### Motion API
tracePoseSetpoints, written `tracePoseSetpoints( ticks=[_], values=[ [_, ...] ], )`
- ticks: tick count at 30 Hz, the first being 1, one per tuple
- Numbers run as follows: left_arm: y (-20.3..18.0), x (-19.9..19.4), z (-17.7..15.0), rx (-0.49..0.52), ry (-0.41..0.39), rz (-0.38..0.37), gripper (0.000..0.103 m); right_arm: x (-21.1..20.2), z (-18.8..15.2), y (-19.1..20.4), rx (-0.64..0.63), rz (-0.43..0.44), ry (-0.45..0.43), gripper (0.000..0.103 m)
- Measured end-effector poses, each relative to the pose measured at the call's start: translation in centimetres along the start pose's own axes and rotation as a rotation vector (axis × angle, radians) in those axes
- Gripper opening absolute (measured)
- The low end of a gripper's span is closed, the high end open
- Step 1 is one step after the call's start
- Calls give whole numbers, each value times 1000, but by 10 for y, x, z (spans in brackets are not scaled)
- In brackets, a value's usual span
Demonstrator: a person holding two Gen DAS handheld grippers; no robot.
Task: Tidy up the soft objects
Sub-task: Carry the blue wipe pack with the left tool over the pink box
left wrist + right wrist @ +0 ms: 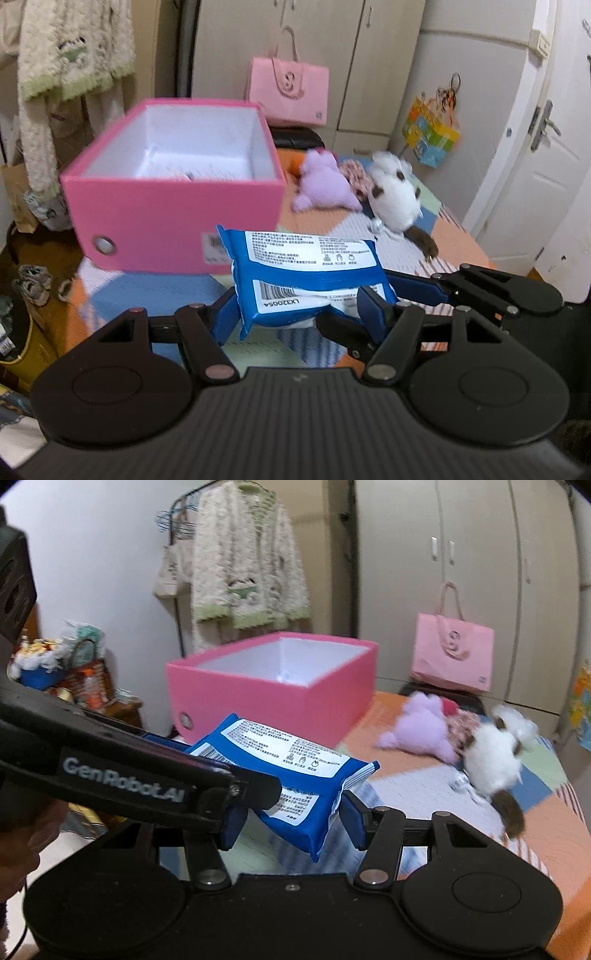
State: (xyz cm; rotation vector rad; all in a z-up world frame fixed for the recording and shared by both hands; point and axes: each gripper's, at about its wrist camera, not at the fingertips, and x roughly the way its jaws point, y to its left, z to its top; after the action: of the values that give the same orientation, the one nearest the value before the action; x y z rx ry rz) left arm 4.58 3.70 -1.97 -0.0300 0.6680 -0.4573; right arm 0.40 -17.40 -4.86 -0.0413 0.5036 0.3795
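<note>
Together, the left tool (301, 317) and right tool (291, 825) pinch one blue packet (306, 273); two plush toys (325, 181) lie beyond one pink box (170, 218).

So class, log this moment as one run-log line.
held: blue plastic wipes pack | left gripper, right gripper: both gripping | pink box: open

this is a bedroom in a home. a bed (454, 236) has a soft cover with orange, blue and green squares. tall pale closets (476, 572) stand along the wall behind it. a fluffy white sweater (247, 557) hangs on a rack (177, 528). a pink paper bag (290, 92) sits by the closets. a purple stuffed toy (325, 181) and a white and brown stuffed toy (395, 195) lie on the bed. a white door (546, 155) with a handle is at the side.
</note>
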Motion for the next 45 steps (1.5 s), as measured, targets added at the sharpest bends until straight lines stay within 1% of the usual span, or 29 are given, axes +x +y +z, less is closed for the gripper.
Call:
tracePoseSetpoints(
  ticks=[4, 6, 8, 12, 16, 19, 22, 27, 31, 37, 38, 41, 45],
  values=[
    [12, -21, 17, 0, -43, 17, 66, -1, 25, 12, -46, 27, -30, 60],
    [19, -29, 27, -16, -50, 18, 66, -1, 38, 18, -71, 31, -39, 60],
    [27, -33, 40, -31, -31, 20, 66, 2, 53, 22, -81, 44, -20, 60],
    [40, -41, 65, -44, 2, 22, 66, 7, 79, 23, -61, 90, 0, 60],
    [49, -46, 90, -22, -2, 28, 66, 16, 103, 22, -70, 116, -15, 60],
    [54, -38, 107, 4, -5, 39, 66, 35, 119, 16, -74, 133, -4, 60],
    [61, -19, 126, 18, 3, 45, 66, 61, 133, 5, -75, 138, 21, 60],
    [81, 27, 154, 16, 10, 51, 66, 112, 153, -15, -64, 131, 64, 60],
    [103, 76, 167, -29, 71, 39, 66, 158, 161, -31, -42, 131, 165, 60],
    [134, 134, 188, -102, 150, 22, 66, 221, 178, -46, -63, 105, 260, 60],
    [141, 144, 193, -127, 160, 19, 66, 232, 181, -48, -72, 100, 278, 60],
    [156, 170, 202, -169, 193, 5, 66, 256, 187, -53, -89, 86, 320, 60],
    [170, 195, 204, -207, 228, 2, 66, 280, 192, -59, -116, 88, 365, 60]
  ],
)
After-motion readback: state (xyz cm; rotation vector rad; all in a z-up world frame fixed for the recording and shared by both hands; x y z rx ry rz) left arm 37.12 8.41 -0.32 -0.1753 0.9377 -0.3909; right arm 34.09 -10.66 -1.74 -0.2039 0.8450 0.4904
